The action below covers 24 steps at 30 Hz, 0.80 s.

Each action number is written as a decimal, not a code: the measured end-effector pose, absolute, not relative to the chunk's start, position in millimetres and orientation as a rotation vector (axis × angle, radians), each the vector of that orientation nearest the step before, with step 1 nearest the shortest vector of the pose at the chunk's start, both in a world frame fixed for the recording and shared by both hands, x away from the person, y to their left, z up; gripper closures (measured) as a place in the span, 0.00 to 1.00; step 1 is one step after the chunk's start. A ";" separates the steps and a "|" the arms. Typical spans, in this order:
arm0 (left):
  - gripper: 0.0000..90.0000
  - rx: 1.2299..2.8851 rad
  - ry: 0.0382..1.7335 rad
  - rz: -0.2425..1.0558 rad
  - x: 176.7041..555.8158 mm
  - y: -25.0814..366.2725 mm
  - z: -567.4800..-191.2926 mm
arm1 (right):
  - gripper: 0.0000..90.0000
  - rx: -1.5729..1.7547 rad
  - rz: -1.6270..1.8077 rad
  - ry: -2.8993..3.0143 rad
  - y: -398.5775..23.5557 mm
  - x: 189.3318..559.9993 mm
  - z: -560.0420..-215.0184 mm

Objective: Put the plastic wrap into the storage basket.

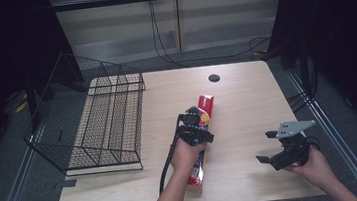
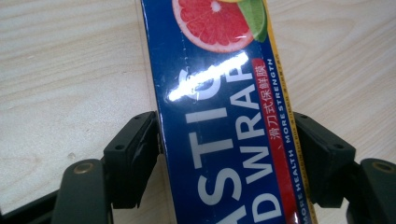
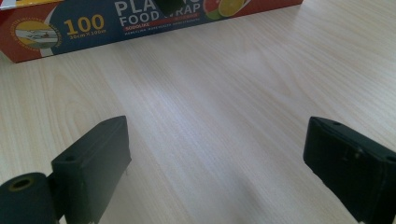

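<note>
A long box of plastic food wrap [image 1: 206, 103], blue and red with citrus pictures, lies lengthwise on the wooden table [image 1: 247, 103] near its middle. My left gripper [image 1: 196, 117] sits over the box's middle part, held by a hand from the front. In the left gripper view its two black jaws press against both long sides of the box [image 2: 224, 93], so my left gripper [image 2: 226, 135] is shut on it. My right gripper [image 1: 267, 146] hovers over bare table at the front right, open. The right gripper [image 3: 217, 149] faces the box [image 3: 93, 23], with only wood between its jaws.
A black wire basket [image 1: 103, 118] stands on the table's left part, overhanging the left edge. A round cable hole [image 1: 214, 78] sits near the far edge. Bare wood lies between the box and the right gripper.
</note>
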State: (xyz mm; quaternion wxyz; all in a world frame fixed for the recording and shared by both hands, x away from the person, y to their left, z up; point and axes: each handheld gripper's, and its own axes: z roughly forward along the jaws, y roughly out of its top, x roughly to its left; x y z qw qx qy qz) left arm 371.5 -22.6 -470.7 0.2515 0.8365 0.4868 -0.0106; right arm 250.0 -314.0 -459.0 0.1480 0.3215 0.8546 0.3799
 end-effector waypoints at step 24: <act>0.49 2.357 1.401 -0.064 379.9 -18.7 -450.9 | 0.09 0.935 1.110 2.436 -316.4 249.8 -456.2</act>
